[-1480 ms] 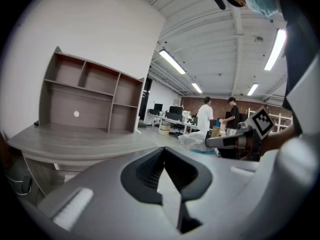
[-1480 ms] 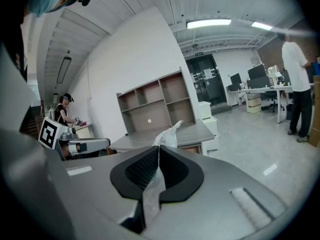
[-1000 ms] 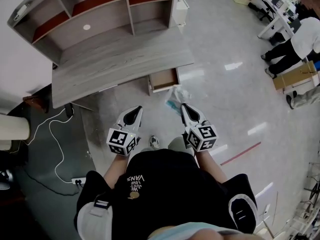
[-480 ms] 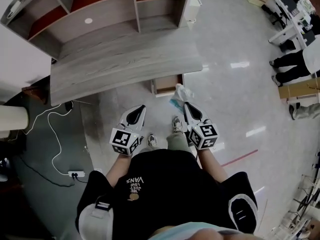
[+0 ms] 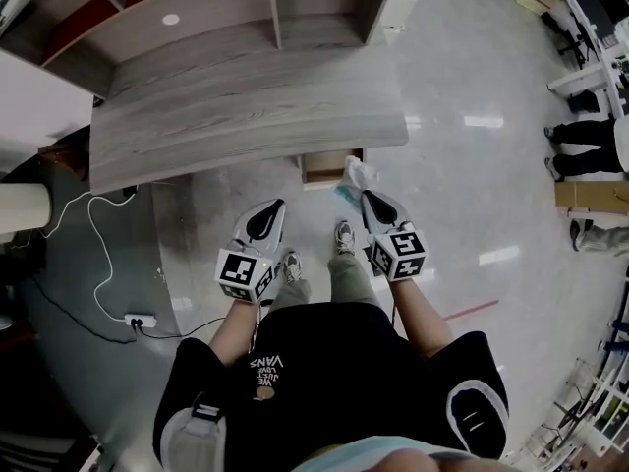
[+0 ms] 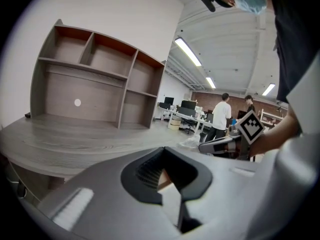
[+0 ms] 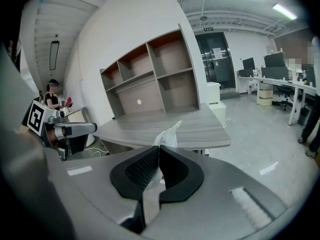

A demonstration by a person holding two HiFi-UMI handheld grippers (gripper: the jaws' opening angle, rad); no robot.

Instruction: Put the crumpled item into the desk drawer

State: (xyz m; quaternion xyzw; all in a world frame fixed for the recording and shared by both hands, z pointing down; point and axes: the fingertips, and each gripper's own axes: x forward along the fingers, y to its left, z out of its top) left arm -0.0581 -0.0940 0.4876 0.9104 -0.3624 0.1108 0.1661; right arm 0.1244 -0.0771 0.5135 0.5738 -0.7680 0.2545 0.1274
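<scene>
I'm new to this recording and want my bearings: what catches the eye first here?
The crumpled plastic item, pinched in the shut right gripper, sits close to the open desk drawer, which juts from under the grey desk's front edge. The left gripper is beside it, shut and empty. A shelf unit stands along the desk's far side.

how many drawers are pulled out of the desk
1: the open drawer juts from under the desk at its front edge, just ahead of the right gripper pinching the crumpled plastic. Closed ones may hide beneath the desktop.
</scene>
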